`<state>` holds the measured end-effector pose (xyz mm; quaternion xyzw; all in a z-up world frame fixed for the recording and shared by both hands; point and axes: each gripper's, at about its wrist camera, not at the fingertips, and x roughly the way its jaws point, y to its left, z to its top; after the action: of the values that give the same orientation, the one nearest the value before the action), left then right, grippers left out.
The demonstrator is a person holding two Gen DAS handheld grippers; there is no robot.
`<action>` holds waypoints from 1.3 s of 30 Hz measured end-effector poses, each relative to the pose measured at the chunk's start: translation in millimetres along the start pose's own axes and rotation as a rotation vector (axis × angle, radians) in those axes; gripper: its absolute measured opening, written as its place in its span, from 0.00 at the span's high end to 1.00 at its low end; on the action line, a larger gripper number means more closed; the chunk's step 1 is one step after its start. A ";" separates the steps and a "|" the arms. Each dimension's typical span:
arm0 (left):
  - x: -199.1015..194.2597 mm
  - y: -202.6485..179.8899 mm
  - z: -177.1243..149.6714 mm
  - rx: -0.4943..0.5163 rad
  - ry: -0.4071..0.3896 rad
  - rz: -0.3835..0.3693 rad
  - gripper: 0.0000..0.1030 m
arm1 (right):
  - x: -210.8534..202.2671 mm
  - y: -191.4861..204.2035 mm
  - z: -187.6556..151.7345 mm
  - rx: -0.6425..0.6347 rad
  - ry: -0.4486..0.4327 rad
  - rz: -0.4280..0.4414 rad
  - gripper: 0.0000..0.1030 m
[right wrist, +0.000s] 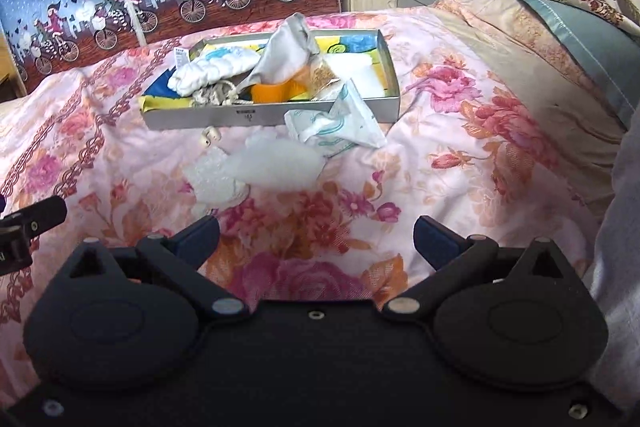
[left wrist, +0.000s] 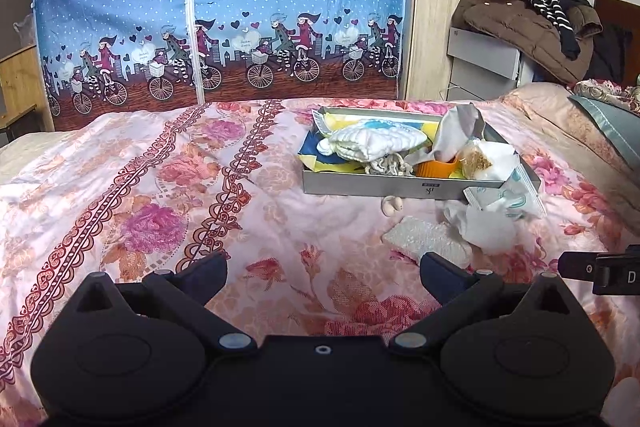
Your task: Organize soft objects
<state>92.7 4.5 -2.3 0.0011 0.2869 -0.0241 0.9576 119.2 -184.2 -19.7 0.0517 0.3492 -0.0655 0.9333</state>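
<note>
I see a shallow grey tray [left wrist: 380, 187] resting on the floral bedspread [left wrist: 160, 195], ahead of both my grippers. Inside it lie a rolled white cloth [left wrist: 376, 143], a knot of beige cord [left wrist: 390, 165], an orange cup [left wrist: 436, 169], a crumpled grey-white pouch [left wrist: 456, 131] standing up over the cup, and a small clear bag of brown grains [left wrist: 474, 155], all on a yellow-and-blue liner [left wrist: 340, 119]. A white-and-teal packet [right wrist: 340, 123] leans over the tray's near wall. Just in front of the tray, on the bedspread, sit a small pale earbud-like piece [right wrist: 210, 138], a white textured pad [right wrist: 212, 179] and a crumpled clear plastic bag [right wrist: 280, 163] touching it. My left gripper [left wrist: 324, 275] has its fingers spread wide, holding nothing; the pad lies just past its right finger [left wrist: 440, 275]. My right gripper [right wrist: 316, 239] is likewise spread and bare, with the pad and bag near, ahead of its left finger [right wrist: 196, 235].
</note>
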 end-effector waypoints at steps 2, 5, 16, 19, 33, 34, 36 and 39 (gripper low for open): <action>0.0 -0.3 -0.3 0.002 0.000 0.004 0.01 | -0.6 1.3 -0.7 -0.007 0.003 0.002 0.00; 0.7 -0.9 -1.0 0.005 0.005 0.007 0.01 | -1.4 2.3 -0.8 -0.014 0.005 0.003 0.00; 2.0 -3.4 -2.7 0.022 0.015 0.005 0.01 | -1.7 0.7 0.6 -0.022 0.010 0.007 0.00; 2.0 -4.1 -2.8 0.025 0.016 0.004 0.01 | -1.2 2.0 0.3 -0.028 0.014 0.008 0.00; 3.2 -5.2 -5.0 0.024 0.025 0.002 0.01 | 1.5 1.2 -0.4 -0.026 0.025 -0.006 0.00; 3.7 -4.9 -5.2 0.025 0.026 0.001 0.01 | 1.7 0.9 -0.4 -0.024 0.025 -0.007 0.00; 3.9 -4.9 -5.4 0.026 0.028 0.001 0.01 | 2.5 0.7 -0.6 -0.022 0.028 -0.005 0.00; 3.8 -4.9 -5.1 0.027 0.029 0.001 0.01 | 3.8 1.9 -1.1 -0.028 0.032 -0.003 0.00</action>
<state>92.8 -0.5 -8.5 0.0143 0.3003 -0.0275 0.9533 121.7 -182.6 -22.9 0.0391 0.3653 -0.0611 0.9281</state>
